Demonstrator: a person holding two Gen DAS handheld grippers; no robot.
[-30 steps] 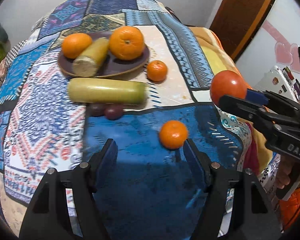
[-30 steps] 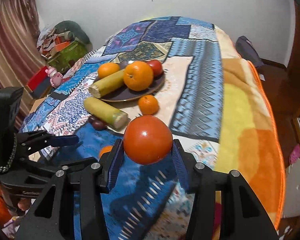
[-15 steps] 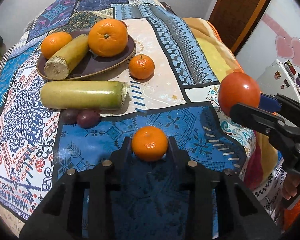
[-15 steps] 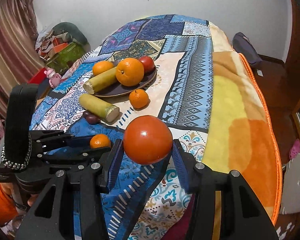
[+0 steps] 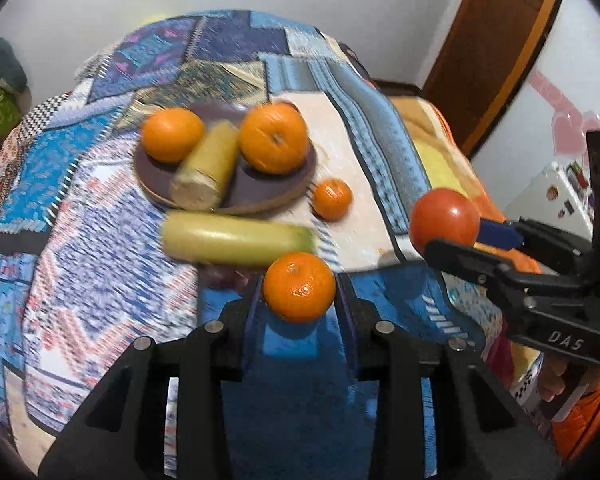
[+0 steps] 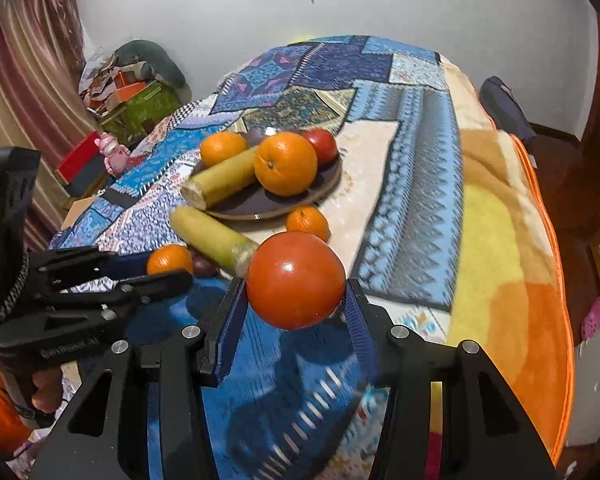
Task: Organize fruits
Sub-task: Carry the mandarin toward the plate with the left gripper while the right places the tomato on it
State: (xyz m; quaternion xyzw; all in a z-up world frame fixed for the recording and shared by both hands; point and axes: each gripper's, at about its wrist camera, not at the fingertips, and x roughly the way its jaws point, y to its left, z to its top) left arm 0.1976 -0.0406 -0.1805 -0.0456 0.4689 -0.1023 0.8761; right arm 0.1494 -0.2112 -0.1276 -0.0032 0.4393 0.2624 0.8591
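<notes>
Two fruits are held: the left gripper (image 5: 299,286) pinches a mandarin (image 5: 299,286) at frame centre, the right gripper (image 6: 295,280) clamps a tomato (image 6: 295,280). Carry both level to the plate (image 6: 260,204) upper centre, setting each into bare gaps.

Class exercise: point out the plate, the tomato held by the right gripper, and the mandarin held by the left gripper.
plate (image 6: 272,204), right wrist view, bare front surface.
tomato (image 6: 295,279), right wrist view, centre.
mandarin (image 5: 299,287), left wrist view, centre.
</notes>
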